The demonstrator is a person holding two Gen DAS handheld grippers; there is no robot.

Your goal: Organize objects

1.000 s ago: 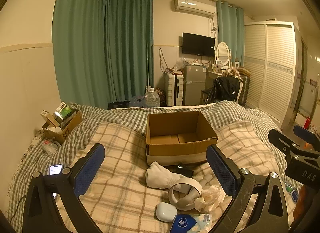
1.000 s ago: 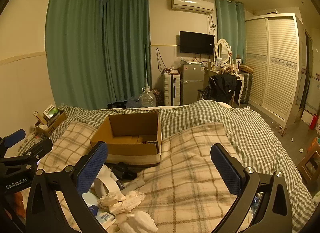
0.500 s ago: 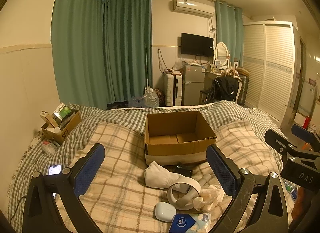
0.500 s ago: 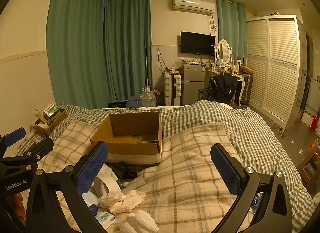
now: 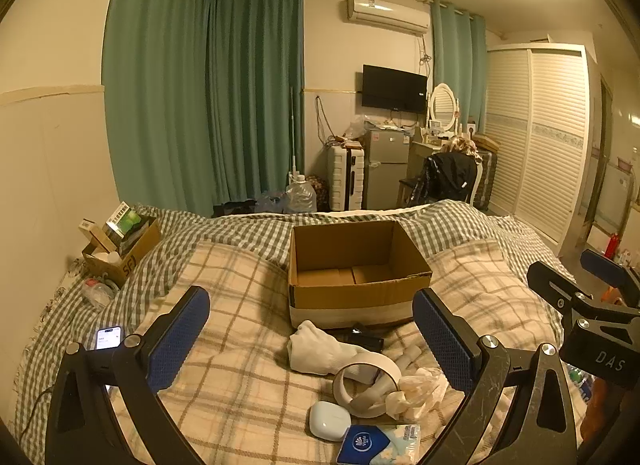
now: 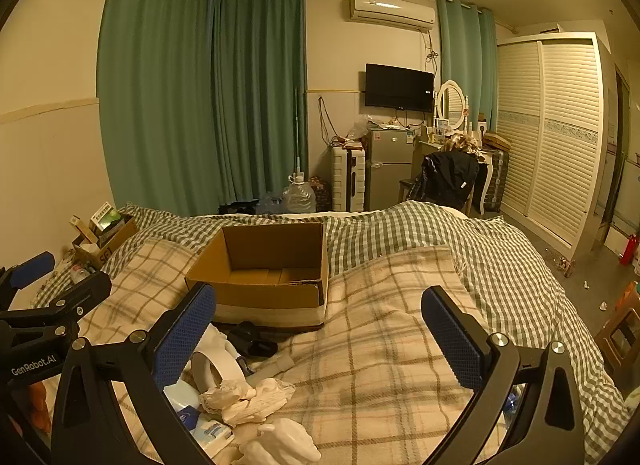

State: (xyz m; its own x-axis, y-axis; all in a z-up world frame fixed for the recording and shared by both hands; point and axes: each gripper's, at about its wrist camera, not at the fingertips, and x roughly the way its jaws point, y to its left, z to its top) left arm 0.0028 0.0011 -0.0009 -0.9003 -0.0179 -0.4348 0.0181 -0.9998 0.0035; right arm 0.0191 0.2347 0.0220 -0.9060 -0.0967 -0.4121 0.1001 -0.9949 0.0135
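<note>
Bed (image 5: pixel 240 345) carrying an open cardboard box (image 5: pixel 352 277), empty, ahead of both pairs of fingers. Loose items lie just before the box, between the left gripper (image 5: pixel 310 341) fingers: white cloth (image 5: pixel 320 349), tape roll (image 5: pixel 366 383), earbud case (image 5: pixel 329 420), tissue pack (image 5: pixel 380 445). Right gripper (image 6: pixel 318 335) fingers, like the left, stand apart, holding nothing. Judged step: selecting a first item; next move calls for lowering onto one
</note>
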